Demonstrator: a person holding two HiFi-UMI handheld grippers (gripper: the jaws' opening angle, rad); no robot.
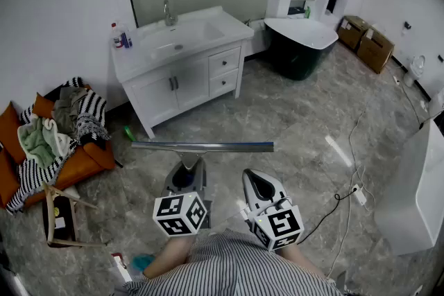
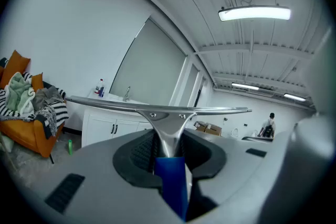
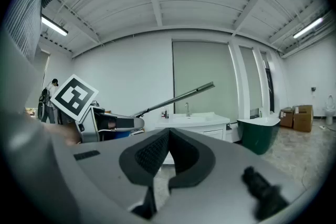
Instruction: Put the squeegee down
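The squeegee [image 1: 201, 146] has a long metal blade bar held level in the air above the marble floor, facing the vanity. My left gripper [image 1: 189, 173] is shut on its blue handle [image 2: 170, 176]. In the left gripper view the metal neck rises between the dark pads to the bar [image 2: 163, 110]. My right gripper [image 1: 255, 180] hovers just right of the left one, shut with nothing between its pads [image 3: 152, 152]. In the right gripper view the bar [image 3: 178, 96] slants up to the right, and the left gripper [image 3: 113, 123] sits at the left.
A white vanity with a sink [image 1: 180, 45] stands ahead. An orange sofa piled with clothes [image 1: 55, 135] is at the left, with a wooden frame [image 1: 62, 218] in front of it. A dark green tub [image 1: 298, 45], cardboard boxes [image 1: 368, 41] and a floor cable [image 1: 357, 194] lie at the right.
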